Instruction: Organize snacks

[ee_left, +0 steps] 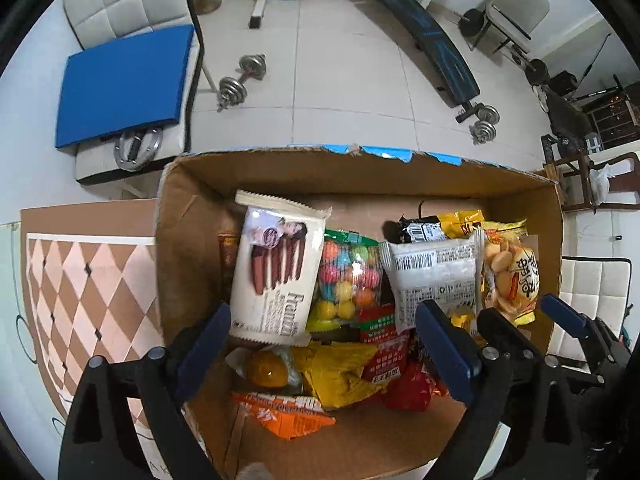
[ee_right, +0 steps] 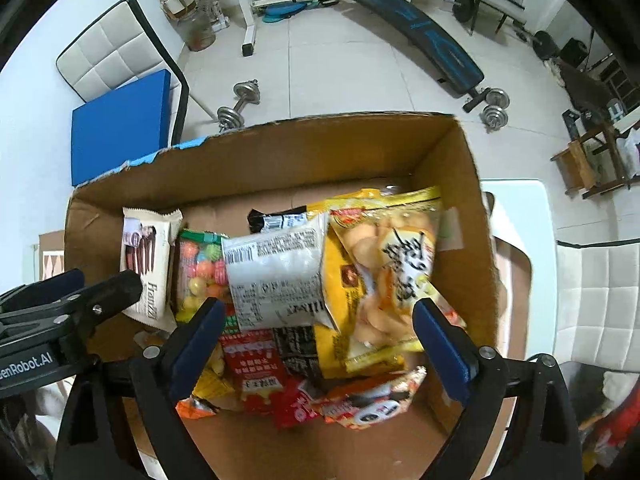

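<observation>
Snacks (ee_left: 352, 304) fill the cardboard box (ee_left: 188, 240) (packets upright); left gripper (ee_left: 324, 344) and right gripper (ee_right: 316, 340) both hover spread, empty.

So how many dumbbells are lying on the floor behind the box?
2. One dumbbell lies on the tiles near the blue pad, left of centre; the other dumbbell sits at the foot of the sit-up bench, right. More may be hidden behind the cardboard box.

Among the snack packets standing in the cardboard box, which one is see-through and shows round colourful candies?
The clear bag of multicoloured candy balls, with a green top edge. It stands between the cream wafer packet and the white barcode packet, both opaque.
</observation>
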`<state>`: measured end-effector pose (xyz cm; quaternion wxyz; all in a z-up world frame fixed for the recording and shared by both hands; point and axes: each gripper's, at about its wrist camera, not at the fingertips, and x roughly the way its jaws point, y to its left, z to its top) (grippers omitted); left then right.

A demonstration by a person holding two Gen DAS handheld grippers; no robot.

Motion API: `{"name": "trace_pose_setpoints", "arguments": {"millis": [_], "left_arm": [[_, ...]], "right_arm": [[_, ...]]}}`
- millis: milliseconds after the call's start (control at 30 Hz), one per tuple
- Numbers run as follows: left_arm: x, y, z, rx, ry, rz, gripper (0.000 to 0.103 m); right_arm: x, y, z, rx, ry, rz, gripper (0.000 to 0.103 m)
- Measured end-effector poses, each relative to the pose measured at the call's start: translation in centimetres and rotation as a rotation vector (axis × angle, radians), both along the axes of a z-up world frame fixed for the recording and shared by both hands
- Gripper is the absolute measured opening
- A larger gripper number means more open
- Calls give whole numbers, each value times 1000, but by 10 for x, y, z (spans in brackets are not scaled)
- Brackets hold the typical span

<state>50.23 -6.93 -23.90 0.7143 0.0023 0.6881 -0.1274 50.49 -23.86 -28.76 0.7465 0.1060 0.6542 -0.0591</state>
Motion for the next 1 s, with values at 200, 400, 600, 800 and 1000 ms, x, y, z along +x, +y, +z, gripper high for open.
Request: {"name": "trace_pose_setpoints", "arguments": {"millis": [200,400,600,800,1000], "left_arm": [[-40,13,23,3,-124,27,95],[-89,26,47,26,-239,54,95],[-137,37,80,33,-343,71,95],[-181,41,118,39,-454,72,95],[-231,45,156,18,-539,70,95]], "right_arm": [[-37,-4,17,-20,-52,4,97],[-87,0,39,-43,-123,12,97],[-136,4,66,-47,-184,20,97],[-183,7,97,-45,-247,19,97],[-238,12,139,-61,-334,18,97]]}}
